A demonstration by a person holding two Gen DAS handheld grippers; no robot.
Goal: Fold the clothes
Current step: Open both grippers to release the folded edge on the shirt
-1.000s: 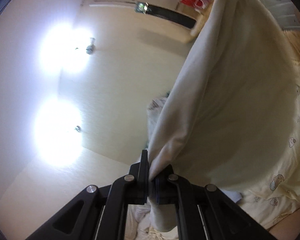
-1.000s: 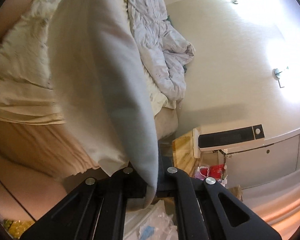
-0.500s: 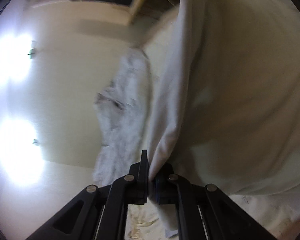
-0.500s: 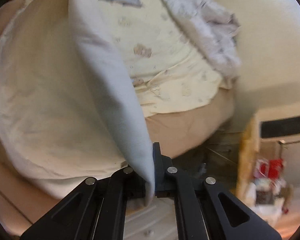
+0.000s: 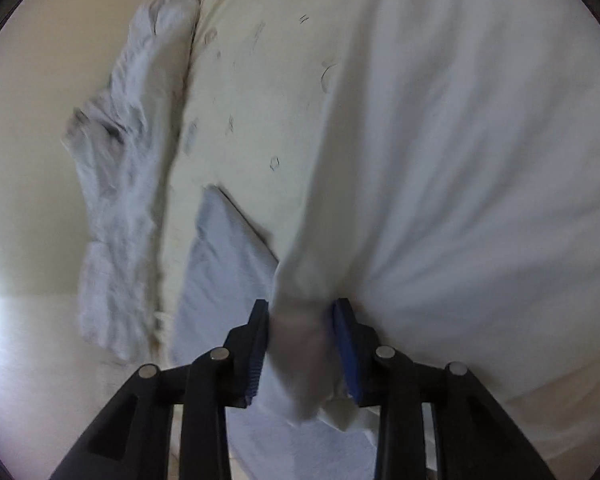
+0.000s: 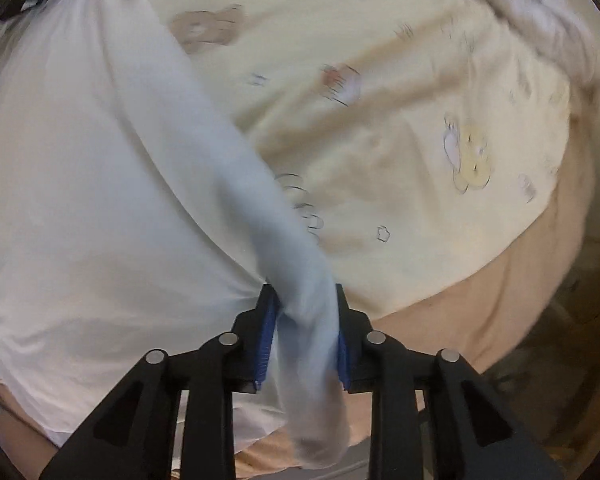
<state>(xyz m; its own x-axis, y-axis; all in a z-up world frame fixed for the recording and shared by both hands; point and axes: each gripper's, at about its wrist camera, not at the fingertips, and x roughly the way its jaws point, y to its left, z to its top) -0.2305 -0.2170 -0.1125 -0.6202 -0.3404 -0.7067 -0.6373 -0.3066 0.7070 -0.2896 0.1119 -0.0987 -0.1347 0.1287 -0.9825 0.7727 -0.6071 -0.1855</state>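
Note:
A pale cream-white garment (image 5: 460, 160) spreads low over the bed and fills the right of the left wrist view. Its bunched edge runs between the blue pads of my left gripper (image 5: 302, 308), whose jaws stand apart, open and loose around the cloth. In the right wrist view the same garment (image 6: 80, 160) covers the left half. A rolled edge of it passes through my right gripper (image 6: 303, 292), which is also open with the cloth slack between its fingers. The frames are motion-blurred.
The bed has a cream sheet with cartoon prints (image 6: 420, 100) (image 5: 252, 80). A crumpled grey-white duvet (image 5: 120, 200) lies along the wall side (image 6: 540, 20). A flat pale blue-grey cloth (image 5: 228, 248) rests on the sheet. The tan bed side (image 6: 500, 300) drops off at lower right.
Both grippers swung down from the raised position toward the bed, lowering the garment onto it. Both jaws, earlier clamped tight on the cloth, have spread apart.

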